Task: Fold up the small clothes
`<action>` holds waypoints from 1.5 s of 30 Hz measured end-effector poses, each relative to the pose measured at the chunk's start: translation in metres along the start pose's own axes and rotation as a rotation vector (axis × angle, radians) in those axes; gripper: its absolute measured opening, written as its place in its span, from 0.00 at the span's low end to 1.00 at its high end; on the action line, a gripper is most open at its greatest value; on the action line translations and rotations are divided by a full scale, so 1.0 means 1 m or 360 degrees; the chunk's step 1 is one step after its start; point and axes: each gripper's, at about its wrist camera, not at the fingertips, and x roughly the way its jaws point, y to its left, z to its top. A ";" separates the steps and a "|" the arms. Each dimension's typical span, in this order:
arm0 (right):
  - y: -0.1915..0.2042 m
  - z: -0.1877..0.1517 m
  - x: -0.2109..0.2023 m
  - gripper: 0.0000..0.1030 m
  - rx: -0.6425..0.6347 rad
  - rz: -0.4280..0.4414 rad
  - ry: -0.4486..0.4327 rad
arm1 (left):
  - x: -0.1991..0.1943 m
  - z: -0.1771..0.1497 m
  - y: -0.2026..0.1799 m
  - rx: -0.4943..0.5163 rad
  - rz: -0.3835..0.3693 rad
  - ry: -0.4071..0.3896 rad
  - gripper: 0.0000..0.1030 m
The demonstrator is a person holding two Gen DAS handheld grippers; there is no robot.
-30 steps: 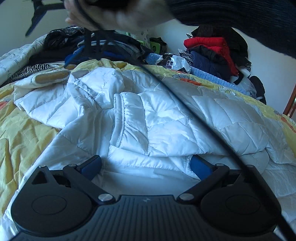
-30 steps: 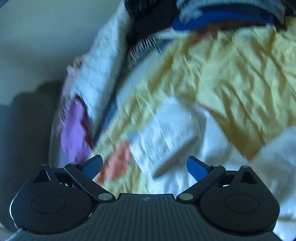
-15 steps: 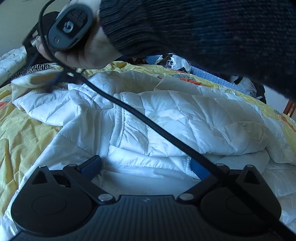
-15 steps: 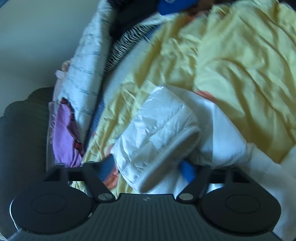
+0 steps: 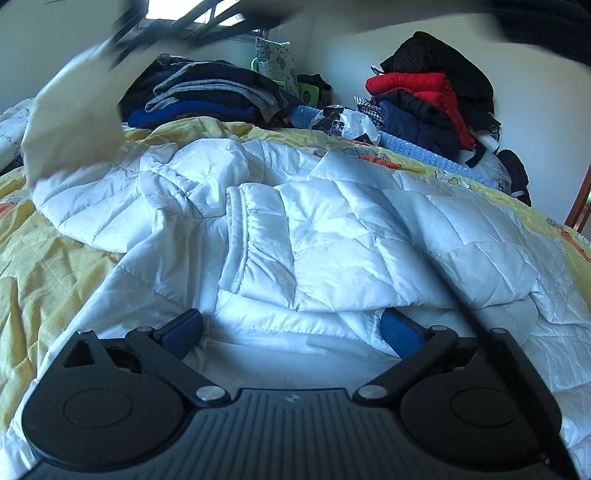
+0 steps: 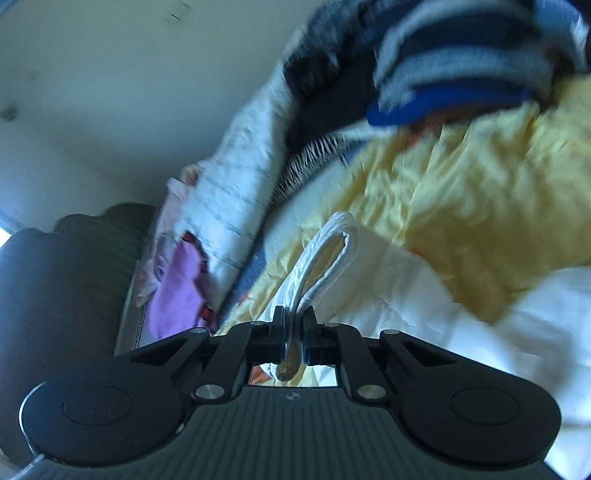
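Note:
A white quilted jacket (image 5: 332, 236) lies spread on the yellow bedspread (image 5: 44, 280). My left gripper (image 5: 291, 328) stands open low over the jacket's near hem, one blue pad on each side of a fold and neither pressing it. My right gripper (image 6: 293, 332) has its jaws closing tight on the sleeve cuff (image 6: 332, 254), whose ribbed edge loops up out of the pads. In the left wrist view that sleeve (image 5: 74, 122) hangs lifted and blurred at the upper left, below the blurred right gripper (image 5: 166, 22).
Stacks of folded dark and blue clothes (image 5: 207, 92) sit at the far side of the bed. A heap of red, navy and black jackets (image 5: 424, 99) stands at the far right by the wall. A patterned pillow (image 6: 229, 206) and a purple cloth (image 6: 177, 288) lie at the bed's left edge.
The right gripper went from wide open to shut on the sleeve cuff and lifted it off the bed. The arm that crossed the left view has moved up and away. The left gripper stayed put.

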 end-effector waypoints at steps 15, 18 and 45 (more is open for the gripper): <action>-0.119 -0.124 -0.288 0.12 0.0281 -0.0463 -0.0346 | -0.003 0.001 0.001 -0.0038 -0.0019 -0.0016 1.00; -0.148 -0.154 -0.315 0.12 0.0359 -0.0498 -0.0382 | -0.005 0.000 0.004 -0.0072 -0.0034 -0.0034 1.00; -0.294 -0.269 -0.368 0.10 0.0737 -0.0420 -0.0524 | 0.008 0.075 -0.057 0.0353 -0.0062 -0.0141 1.00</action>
